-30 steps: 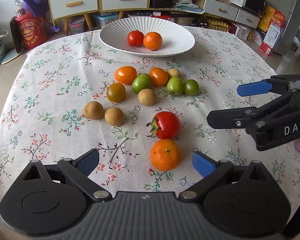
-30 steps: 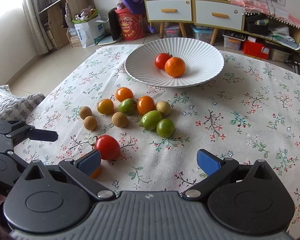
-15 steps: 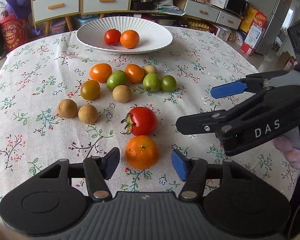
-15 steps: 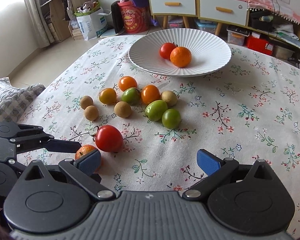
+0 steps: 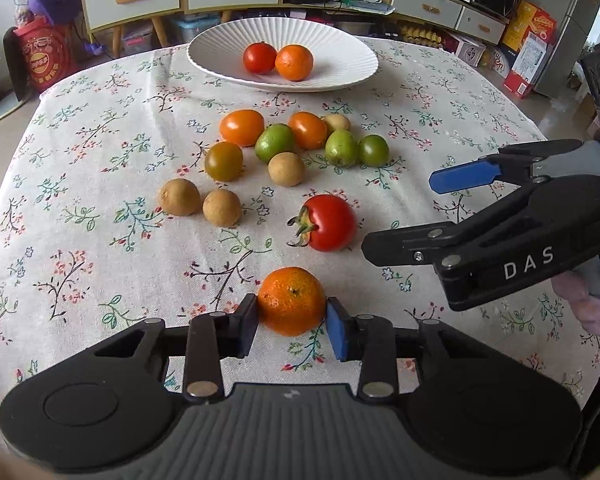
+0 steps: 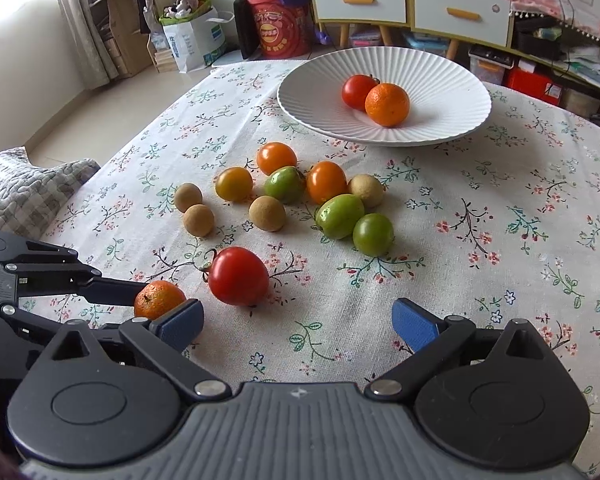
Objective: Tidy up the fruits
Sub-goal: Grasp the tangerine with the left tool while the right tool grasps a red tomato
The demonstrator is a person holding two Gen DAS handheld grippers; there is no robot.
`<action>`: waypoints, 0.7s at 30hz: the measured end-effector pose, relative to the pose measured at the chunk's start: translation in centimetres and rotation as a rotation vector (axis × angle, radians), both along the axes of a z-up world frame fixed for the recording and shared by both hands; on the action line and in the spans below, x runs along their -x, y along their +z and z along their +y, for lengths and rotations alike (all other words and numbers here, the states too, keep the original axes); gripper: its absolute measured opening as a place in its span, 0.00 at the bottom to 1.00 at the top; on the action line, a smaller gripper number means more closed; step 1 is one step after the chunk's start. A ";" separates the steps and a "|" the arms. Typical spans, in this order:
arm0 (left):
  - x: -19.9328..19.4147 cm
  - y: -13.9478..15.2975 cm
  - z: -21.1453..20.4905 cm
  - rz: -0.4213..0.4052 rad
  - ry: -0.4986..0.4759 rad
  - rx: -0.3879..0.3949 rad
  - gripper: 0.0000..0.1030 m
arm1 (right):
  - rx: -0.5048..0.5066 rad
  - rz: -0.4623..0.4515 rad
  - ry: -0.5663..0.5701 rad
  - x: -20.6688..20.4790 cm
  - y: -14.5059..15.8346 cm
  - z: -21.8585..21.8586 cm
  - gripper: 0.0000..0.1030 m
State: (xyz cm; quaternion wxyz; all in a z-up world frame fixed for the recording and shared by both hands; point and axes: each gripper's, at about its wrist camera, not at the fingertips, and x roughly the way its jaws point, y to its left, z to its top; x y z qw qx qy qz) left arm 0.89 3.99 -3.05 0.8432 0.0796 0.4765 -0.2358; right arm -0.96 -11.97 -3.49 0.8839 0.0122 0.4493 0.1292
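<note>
floral tablecloth (image 5: 100, 168): left gripper (image 5: 292, 322) clamped on mandarin (image 5: 291, 300); right gripper (image 6: 298, 322) wide open, holding nothing.

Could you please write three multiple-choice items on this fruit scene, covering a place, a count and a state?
1. Where is the large red tomato with the green stem?
A. on the floral tablecloth
B. in the plate
C. in the right tool

2. How many fruits lie in the white ribbed plate?
A. one
B. two
C. four

3. What is the left tool doing?
A. hanging open
B. gripping a green fruit
C. closed on the near orange mandarin

Answers: 1 A, it rests on the floral tablecloth beyond the mandarin. 2 B, one tomato and one mandarin. 3 C, both pads press its sides; the right tool is open.
</note>
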 end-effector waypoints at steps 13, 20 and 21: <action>0.3 0.3 1.3 0.005 0.020 -0.020 0.27 | -0.021 0.003 0.084 -0.9 -0.4 3.2 0.70; 0.3 0.3 1.5 0.007 0.025 -0.020 0.27 | -0.021 -0.002 0.129 -0.9 -0.4 4.2 0.56; 0.4 0.3 1.5 0.006 0.025 -0.020 0.26 | -0.020 -0.003 0.132 -0.9 -0.5 4.3 0.55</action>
